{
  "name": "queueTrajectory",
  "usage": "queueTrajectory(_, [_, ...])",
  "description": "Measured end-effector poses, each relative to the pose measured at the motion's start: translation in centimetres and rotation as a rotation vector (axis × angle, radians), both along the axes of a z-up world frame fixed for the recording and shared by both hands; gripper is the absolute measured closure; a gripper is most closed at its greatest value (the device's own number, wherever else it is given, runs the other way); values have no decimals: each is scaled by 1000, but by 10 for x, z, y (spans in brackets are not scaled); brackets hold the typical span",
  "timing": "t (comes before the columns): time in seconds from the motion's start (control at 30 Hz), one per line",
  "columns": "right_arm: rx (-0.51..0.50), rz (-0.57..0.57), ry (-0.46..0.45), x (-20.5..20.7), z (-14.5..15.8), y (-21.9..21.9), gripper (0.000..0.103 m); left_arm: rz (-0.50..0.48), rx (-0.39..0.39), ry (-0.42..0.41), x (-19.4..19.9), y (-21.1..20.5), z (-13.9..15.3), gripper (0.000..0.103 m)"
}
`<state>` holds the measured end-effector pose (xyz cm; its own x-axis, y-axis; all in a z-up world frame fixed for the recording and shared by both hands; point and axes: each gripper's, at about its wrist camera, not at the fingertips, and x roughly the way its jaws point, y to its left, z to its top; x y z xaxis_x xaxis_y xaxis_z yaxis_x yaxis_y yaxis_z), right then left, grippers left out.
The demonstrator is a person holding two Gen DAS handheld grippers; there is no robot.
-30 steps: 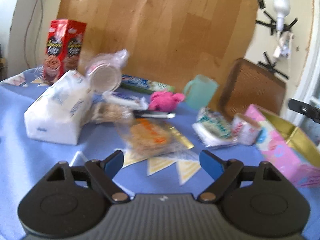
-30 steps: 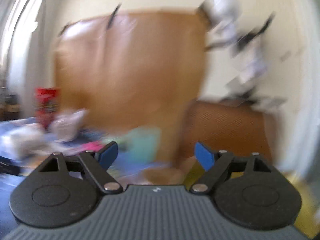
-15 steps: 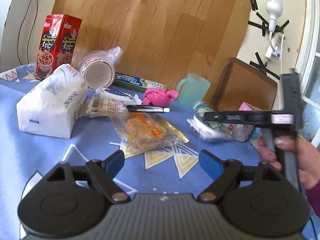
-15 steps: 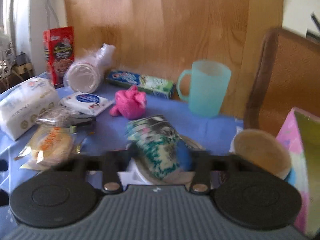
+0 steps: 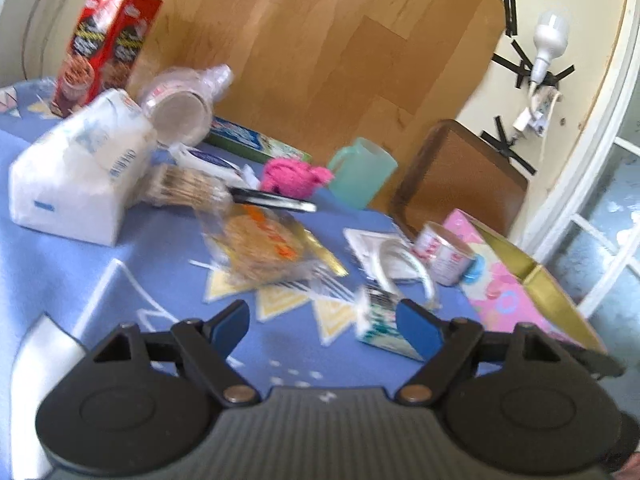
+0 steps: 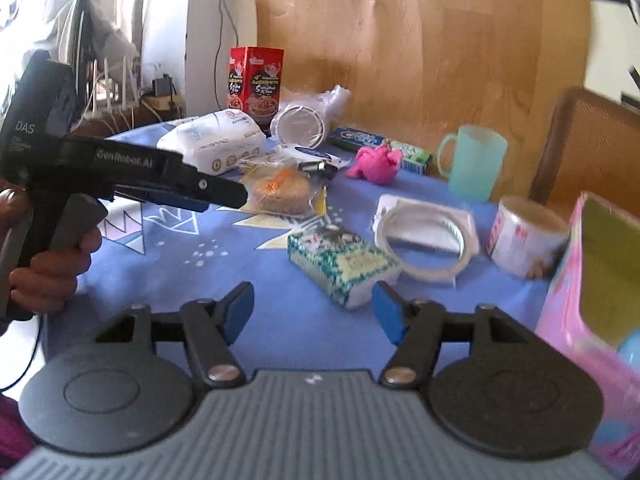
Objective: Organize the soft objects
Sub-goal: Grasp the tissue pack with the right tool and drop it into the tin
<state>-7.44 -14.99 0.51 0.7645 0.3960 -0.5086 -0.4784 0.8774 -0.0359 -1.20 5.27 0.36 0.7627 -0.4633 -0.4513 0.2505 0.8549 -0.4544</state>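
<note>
One table under a blue patterned cloth [image 6: 256, 320] carries everything. One pink box [image 6: 588, 280] with a gold lining stands open at the right edge. One white pack of wipes or tissues [image 6: 214, 144] lies at the far left, with one red carton [image 6: 256, 80] upright behind it. One teal mug [image 6: 472, 162] stands at the back near the wooden board. One sleeve of plastic cups [image 6: 300, 124] lies on its side beside the carton, and one long toothpaste box [image 6: 380, 146] lies flat against the board. One clear bag of noodles or biscuits [image 6: 280, 190] sits mid-table. One patterned green-and-white tissue packet [image 6: 340, 264] lies flat on the cloth in front of the right gripper [image 6: 314, 308], not between its blue pads. One ring of clear tape [image 6: 424, 240] lies just right of the packet, with one small tin [image 6: 524, 244] on its side beyond it. One pink soft toy [image 6: 376, 162] rests near the back, between the toothpaste box and the noodle bag.

Two grippers are at work. The right one has just been opening; its jaws stand wide with nothing between them. The left gripper [image 5: 324, 324] has just been closing slightly yet stands open and empty, held by one hand [image 6: 44, 268] on its grip.
</note>
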Motion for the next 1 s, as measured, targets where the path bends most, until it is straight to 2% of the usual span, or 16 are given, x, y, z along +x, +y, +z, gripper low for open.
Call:
queueTrajectory(0.13, [6,-32,23,23,-5,2,27,-69,10,56,17,-26,4,35])
queueTrajectory(0.27, [29,-35,88,45,-11,6,28,-114,105,78,39,-62,0,43])
queueTrajectory(0.3, [27,-38,107,51,-15,8,34,-120,107,99,44,-67,-4,52])
queueTrajectory(0.33, [26,-50,91,50,-17,9,38,-130,92,116,48,-70,-8,55])
queueTrajectory(0.37, [16,-69,76,49,-16,10,52,-119,102,111,46,-74,-7,57])
queueTrajectory(0.4, [23,-83,67,45,-14,8,56,-128,112,104,43,-77,-4,58])
queueTrajectory(0.5, [80,-117,10,23,-2,-11,57,-177,118,34,26,-92,16,58])
queueTrajectory(0.6, [93,-188,-115,-9,15,-35,57,-252,108,-40,17,-116,41,58])
queueTrajectory(0.7, [90,-298,-216,-31,27,-62,57,-346,128,-118,15,-160,62,58])
queueTrajectory(0.8, [85,-411,-255,-38,34,-94,57,-424,174,-173,20,-209,73,58])
queueTrajectory(0.87, [86,-480,-249,-34,35,-113,56,-461,204,-198,26,-241,74,56])
queueTrajectory(0.9, [90,-510,-242,-29,35,-122,54,-462,223,-207,31,-256,73,49])
queueTrajectory(0.93, [84,-551,-243,-23,33,-130,54,-451,249,-217,35,-268,71,36])
queueTrajectory(1.0, [18,-669,-255,-11,27,-140,48,-402,312,-246,35,-285,66,32])
